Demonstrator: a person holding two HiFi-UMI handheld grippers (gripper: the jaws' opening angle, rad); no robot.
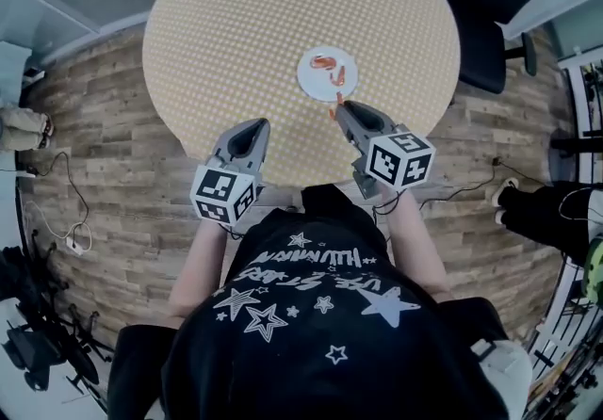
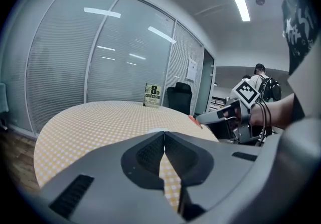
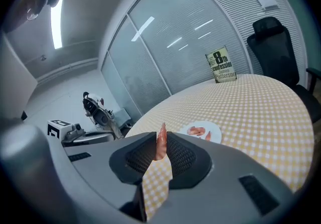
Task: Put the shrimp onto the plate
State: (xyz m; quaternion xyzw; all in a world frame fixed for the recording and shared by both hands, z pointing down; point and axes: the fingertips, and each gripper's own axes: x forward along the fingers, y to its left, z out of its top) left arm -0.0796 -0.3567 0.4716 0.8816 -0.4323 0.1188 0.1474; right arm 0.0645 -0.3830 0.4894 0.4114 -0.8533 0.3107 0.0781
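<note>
A small white plate (image 1: 327, 73) lies on the round checked table (image 1: 236, 23) and holds two orange shrimp (image 1: 324, 62). My right gripper (image 1: 341, 109) hovers just short of the plate's near edge, shut on a third shrimp (image 3: 160, 141) that stands upright between its jaws. The plate (image 3: 204, 131) shows beyond that shrimp in the right gripper view. My left gripper (image 1: 252, 133) is shut and holds nothing, near the table's front edge, left of the right one. The left gripper (image 2: 163, 143) shows its jaws pressed together in its own view.
A book (image 3: 221, 66) stands upright at the table's far edge. A black office chair (image 1: 490, 8) sits at the right of the table. Glass walls with blinds ring the room. Cables lie on the wood floor (image 1: 104, 183) at the left.
</note>
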